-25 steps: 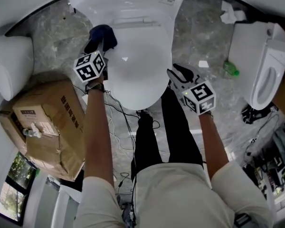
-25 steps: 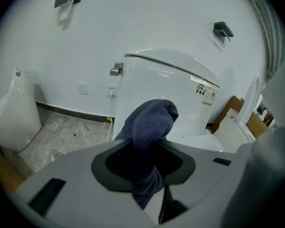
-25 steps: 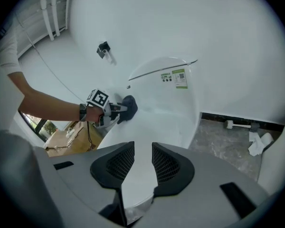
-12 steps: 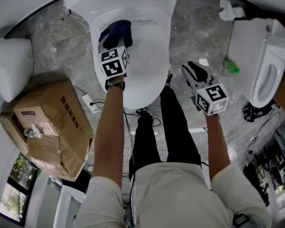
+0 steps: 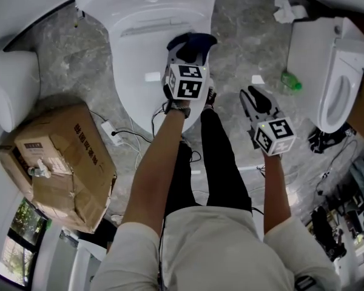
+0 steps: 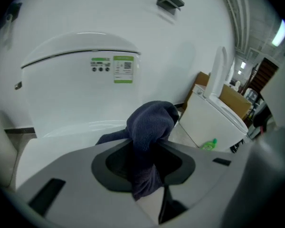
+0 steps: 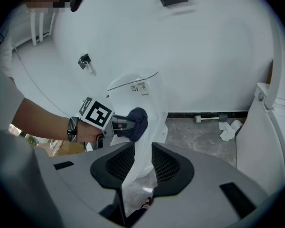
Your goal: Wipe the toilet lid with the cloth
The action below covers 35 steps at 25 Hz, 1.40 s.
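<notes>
Left tool (image 5: 186, 62), arm outstretched, grips cloth (image 5: 195, 42) against toilet lid (image 5: 142, 53).

Looking along L gripper (image 6: 147, 167): jaws clamped on dk-blue cloth (image 6: 151, 122), bunched up above the pads, loose end hanging btwn them. Behind: white toilet lid (image 6: 54, 139) & rear housing (image 6: 61, 75) w/ green labels (image 6: 113, 68). At right: 2nd toilet (image 6: 213, 120), seat raised; green bottle (image 6: 209, 144) on floor beside it; cardboard box (image 6: 233, 98) behind.
</notes>
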Tool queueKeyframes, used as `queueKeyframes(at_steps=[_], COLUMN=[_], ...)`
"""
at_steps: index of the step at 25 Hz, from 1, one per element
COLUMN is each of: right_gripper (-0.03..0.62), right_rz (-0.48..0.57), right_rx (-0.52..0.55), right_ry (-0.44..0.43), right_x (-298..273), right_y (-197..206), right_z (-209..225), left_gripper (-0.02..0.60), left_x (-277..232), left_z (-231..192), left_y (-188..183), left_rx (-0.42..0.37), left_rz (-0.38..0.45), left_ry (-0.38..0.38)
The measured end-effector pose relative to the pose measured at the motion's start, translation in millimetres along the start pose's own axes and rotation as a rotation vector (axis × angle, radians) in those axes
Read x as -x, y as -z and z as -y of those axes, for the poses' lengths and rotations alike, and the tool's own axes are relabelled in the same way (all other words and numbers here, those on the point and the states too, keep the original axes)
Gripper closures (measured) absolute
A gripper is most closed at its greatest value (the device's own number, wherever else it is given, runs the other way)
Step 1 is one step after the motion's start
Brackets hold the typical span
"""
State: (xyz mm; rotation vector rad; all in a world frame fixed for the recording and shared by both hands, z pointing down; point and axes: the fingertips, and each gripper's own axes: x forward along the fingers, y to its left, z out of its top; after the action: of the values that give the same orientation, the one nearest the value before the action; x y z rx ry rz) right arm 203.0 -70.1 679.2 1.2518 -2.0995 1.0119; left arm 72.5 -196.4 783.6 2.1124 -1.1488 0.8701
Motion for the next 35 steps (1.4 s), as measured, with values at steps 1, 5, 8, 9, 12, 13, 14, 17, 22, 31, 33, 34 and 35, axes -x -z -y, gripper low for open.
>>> queueKeyframes(at_steps=[1, 5, 8, 9, 12, 13, 14, 17, 22, 31, 33, 34, 35], right_gripper=[0.467, 0.468, 0.468, 0.468, 0.468, 0.468, 0.468, 0.468, 0.468, 0.468, 0.468, 0.468, 0.468], right_rz=[0.003, 0.014, 0.017, 0.014, 0.002, 0.000, 0.001, 0.005, 0.003, 0.048, 0.070, 0.080, 0.087], right_rx=[-0.002, -0.007, -0.005, 0.000, 0.018, 0.021, 0.022, 0.028, 0.066, 0.166, 0.174, 0.171, 0.163], right_ry=[0.008, 0.031, 0.025, 0.020, 0.002, -0.005, -0.011, -0.034, -0.062, -0.058, -0.052, -0.049, -0.046], right_x=[4.0, 14.5, 17.6, 18.2, 17.7, 17.0, 16.2, 13.2, 10.5, 27.1, 33.3, 36.3, 39.8], right_y=[2.0, 8.6, 16.0, 19.3, 29.5, 32.0, 33.8, 36.5, 42.0, 36.2, 34.3, 35.0, 36.8], right_z=[0.6, 1.5, -7.1, -12.4, -30.8, -36.6, -42.1, -58.5, -83.3, -129.1, -138.5, -142.9, -147.0], left_gripper=[0.462, 0.462, 0.462, 0.462, 0.462, 0.462, 0.462, 0.462, 0.462, 0.462, 0.462, 0.462, 0.462], left_x=[-1.4, 2.9, 15.6, 21.6, 41.9, 48.4, 54.9, 75.6, 114.4, 164.8, 170.9, 172.1, 171.3], left_z=[12.3, 33.6, 26.4, 20.2, -5.8, -15.4, -25.0, -54.3, -104.6, -176.3, -173.5, -169.7, -164.4], left_y=[4.3, 17.2, 28.4, 32.8, 47.8, 53.4, 59.4, 79.2, 104.6, 163.3, 174.1, 178.6, 182.8], left_rx=[-0.019, -0.055, -0.061, -0.055, -0.013, -0.004, 0.001, 0.028, 0.106, 0.126, 0.112, 0.107, 0.103], left_rz=[-0.007, -0.013, -0.010, -0.009, -0.010, -0.010, -0.011, -0.018, -0.025, -0.072, -0.084, -0.087, -0.087], left_ry=[0.021, 0.053, 0.052, 0.046, 0.014, 0.000, -0.016, -0.068, -0.154, -0.270, -0.268, -0.261, -0.252])
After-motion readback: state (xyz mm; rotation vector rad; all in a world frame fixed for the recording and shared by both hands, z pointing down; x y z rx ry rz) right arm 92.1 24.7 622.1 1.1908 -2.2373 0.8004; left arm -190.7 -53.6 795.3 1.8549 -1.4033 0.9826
